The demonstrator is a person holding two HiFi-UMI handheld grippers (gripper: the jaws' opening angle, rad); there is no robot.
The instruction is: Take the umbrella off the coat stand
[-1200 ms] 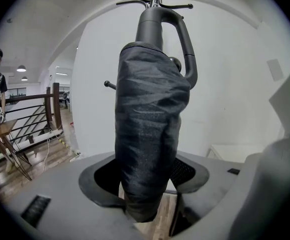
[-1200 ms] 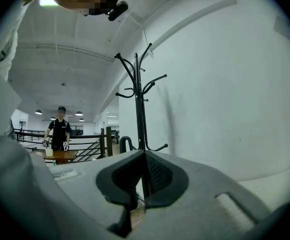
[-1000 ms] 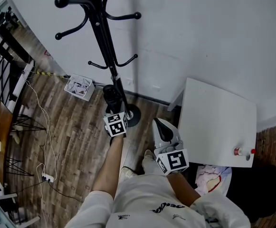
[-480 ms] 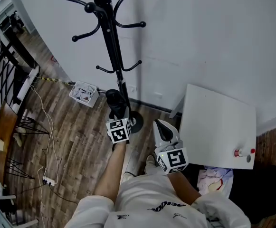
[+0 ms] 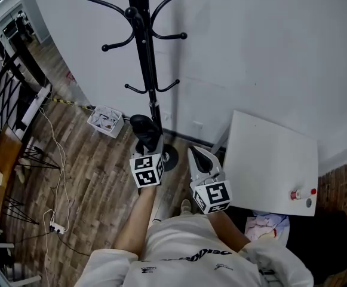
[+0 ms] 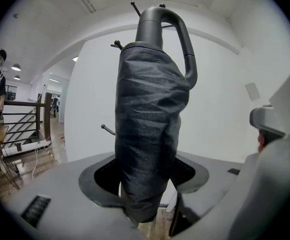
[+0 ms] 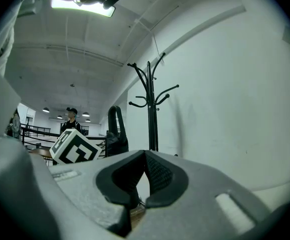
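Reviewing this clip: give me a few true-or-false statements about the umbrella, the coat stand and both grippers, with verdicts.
1. The left gripper has its jaws closed on a folded black umbrella. True.
2. The right gripper grips the coat stand. False: its jaws are together with nothing between them, and the stand is apart from it.
3. The umbrella is upright, with its hooked handle at the top. True.
4. In the head view the white table is left of the coat stand. False: it is to the right.
5. Coats hang on the stand. False: its hooks are bare.
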